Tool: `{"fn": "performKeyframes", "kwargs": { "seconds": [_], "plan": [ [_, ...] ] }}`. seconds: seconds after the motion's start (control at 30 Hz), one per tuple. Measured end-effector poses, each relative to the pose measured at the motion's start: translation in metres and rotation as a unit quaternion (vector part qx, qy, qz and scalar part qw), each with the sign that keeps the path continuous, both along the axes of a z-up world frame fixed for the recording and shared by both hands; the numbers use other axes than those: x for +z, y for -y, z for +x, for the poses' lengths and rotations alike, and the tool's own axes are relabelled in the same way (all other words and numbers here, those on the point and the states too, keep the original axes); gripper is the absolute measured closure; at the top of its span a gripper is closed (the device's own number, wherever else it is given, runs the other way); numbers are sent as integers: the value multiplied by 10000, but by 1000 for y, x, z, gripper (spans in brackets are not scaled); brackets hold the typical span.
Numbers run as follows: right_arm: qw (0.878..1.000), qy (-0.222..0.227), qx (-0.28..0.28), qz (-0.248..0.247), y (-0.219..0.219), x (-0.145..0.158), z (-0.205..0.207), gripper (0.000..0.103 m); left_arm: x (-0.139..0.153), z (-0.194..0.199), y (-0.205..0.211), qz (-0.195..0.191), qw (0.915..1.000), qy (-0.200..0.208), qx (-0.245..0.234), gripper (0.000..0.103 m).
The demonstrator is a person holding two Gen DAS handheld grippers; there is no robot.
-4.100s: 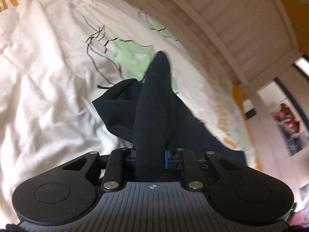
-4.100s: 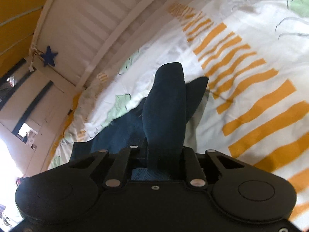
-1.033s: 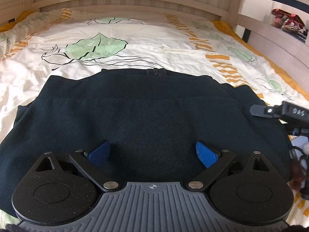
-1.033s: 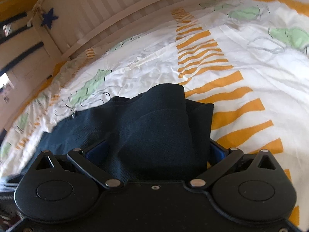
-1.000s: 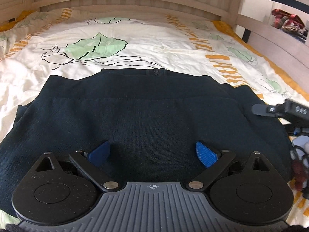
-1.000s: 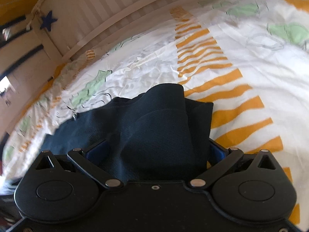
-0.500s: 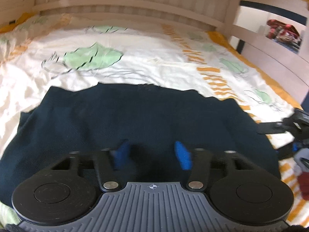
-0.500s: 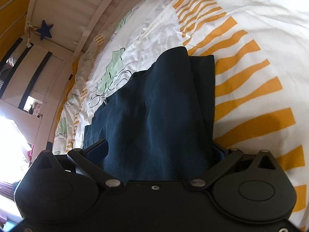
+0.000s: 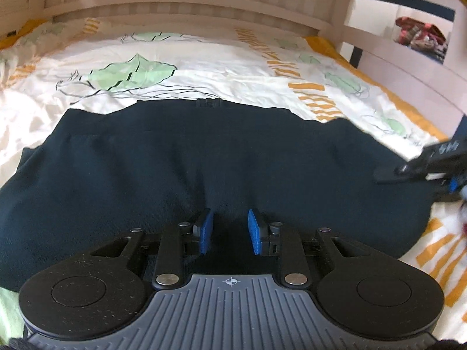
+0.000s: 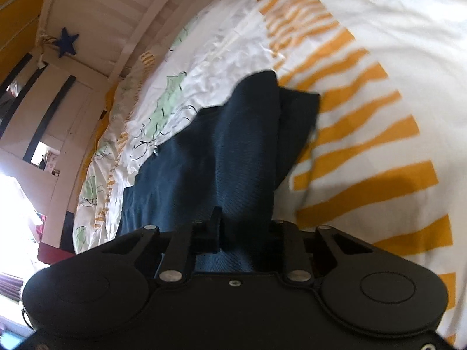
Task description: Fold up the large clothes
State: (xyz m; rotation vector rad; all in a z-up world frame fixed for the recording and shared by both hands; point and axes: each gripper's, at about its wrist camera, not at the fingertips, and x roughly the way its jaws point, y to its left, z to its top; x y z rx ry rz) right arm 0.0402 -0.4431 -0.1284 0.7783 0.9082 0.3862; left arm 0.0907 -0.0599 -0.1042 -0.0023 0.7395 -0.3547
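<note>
a dark navy knitted garment [image 9: 204, 163] lies spread across a bed covered with a white duvet printed with green leaves and orange stripes [image 9: 204, 67]; its near edge runs under both grippers. the left gripper [image 9: 230, 232] sits low over the near middle of the garment. its jaws have just been closing, and the blue pads [image 9: 206, 230] now stand close together with a raised pinch of the dark knit between them; whether they press on it yet i cannot tell. the right gripper [image 10: 245, 233] is at the garment's right-hand end, and its jaws have just been closing too: they are now clenched on a thick bunched fold that rises out between the fingers and drapes ahead onto the orange stripes. a pale slatted wooden bed frame [image 9: 181, 3] stands behind the duvet. the right gripper shows blurred at the left view's right edge.
</note>
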Motion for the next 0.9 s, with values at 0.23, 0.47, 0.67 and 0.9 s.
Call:
{"fn": "performKeyframes", "kwargs": {
  "seconds": [0.23, 0.47, 0.67, 0.9],
  "plan": [
    [9981, 587, 154, -75, -22, 57, -6, 78, -2, -1, -8, -325, 9994, -84, 131, 76],
    [9884, 1149, 981, -156, -105, 118, 15, 78, -3, 0, -23, -762, 9968, -181, 156, 76],
    [9737, 1185, 1889, -457, -210, 128, 51, 77, -6, -2, -65, -1467, 9876, -405, 386, 76],
    [9618, 775, 2537, -668, -293, 96, 83, 78, -2, -27, -96, -1529, 9861, -513, 396, 80]
  ]
}}
